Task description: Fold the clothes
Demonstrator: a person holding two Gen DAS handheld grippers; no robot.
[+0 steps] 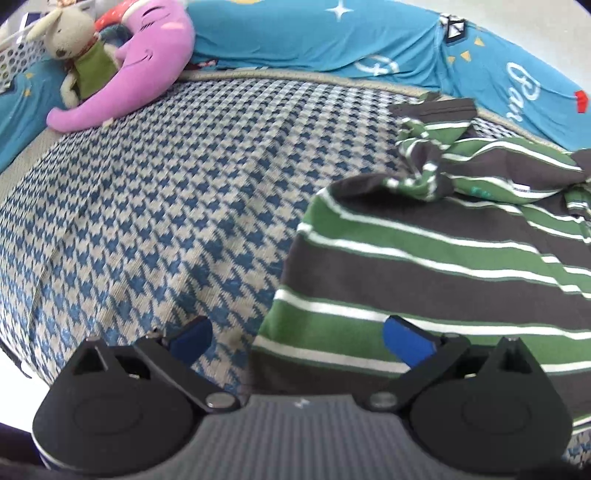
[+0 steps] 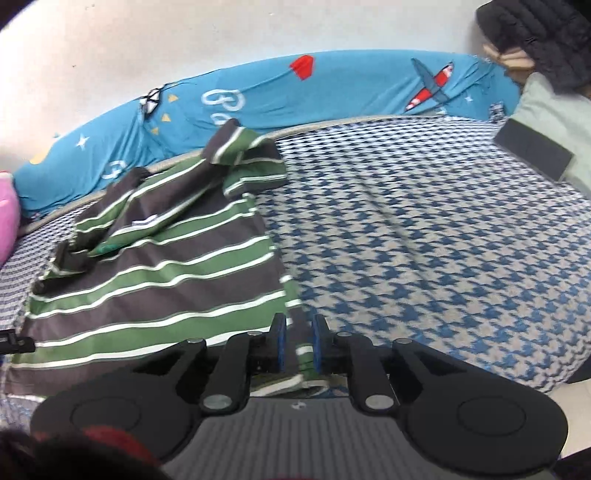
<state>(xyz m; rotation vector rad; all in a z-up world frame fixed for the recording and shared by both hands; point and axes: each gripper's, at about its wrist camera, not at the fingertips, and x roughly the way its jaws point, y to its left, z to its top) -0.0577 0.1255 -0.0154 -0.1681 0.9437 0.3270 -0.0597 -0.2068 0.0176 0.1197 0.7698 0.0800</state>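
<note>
A shirt striped in green, dark grey and white (image 1: 424,258) lies on a bed covered with a blue-and-beige houndstooth blanket (image 1: 166,203). Its body is spread flat, and its collar and sleeves are bunched at the far end. My left gripper (image 1: 295,328) is open over the shirt's near left hem, one blue pad above the blanket and the other above the cloth. In the right wrist view the shirt (image 2: 155,266) lies to the left on the blanket (image 2: 424,240). My right gripper (image 2: 297,325) is shut on the shirt's near right corner, with cloth pinched between the blue pads.
A blue printed bumper (image 1: 314,37) (image 2: 332,85) runs along the wall at the bed's far side. A pink plush (image 1: 147,55), a rabbit toy (image 1: 70,40) and a white basket (image 1: 14,55) sit far left. A pale pillow (image 2: 554,122) and dark jacket (image 2: 535,33) lie far right.
</note>
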